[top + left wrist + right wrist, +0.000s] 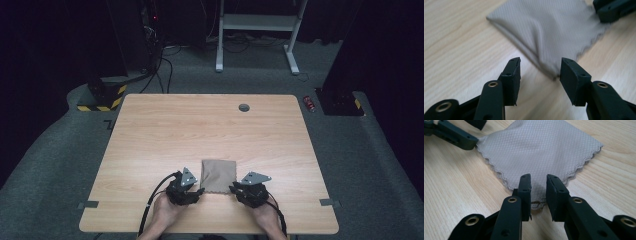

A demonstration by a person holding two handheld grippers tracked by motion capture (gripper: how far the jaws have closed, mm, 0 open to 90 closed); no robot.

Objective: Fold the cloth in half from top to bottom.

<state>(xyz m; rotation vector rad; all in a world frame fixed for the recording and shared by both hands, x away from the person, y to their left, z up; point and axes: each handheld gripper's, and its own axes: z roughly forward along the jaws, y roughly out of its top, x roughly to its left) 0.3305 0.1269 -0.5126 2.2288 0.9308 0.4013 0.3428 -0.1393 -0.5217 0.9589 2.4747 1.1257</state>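
Cloth (218,175), folded into a grey-brown rectangle, lies flat on the desk (150,130) near our edge, between our two hands. Our left claw (540,66) stands apart around the near left corner, pads clear of the fabric. Our right claw (538,181) straddles the near right corner, jaws narrowly apart, not pressing it as far as we can see. We judge the fold is laid and being let go, so we should draw both claws straight back and low, without snagging the scalloped edge (584,162) or lifting a layer. Nothing on the desk crowds us; the cable hole (244,107) sits well apart at the far side.
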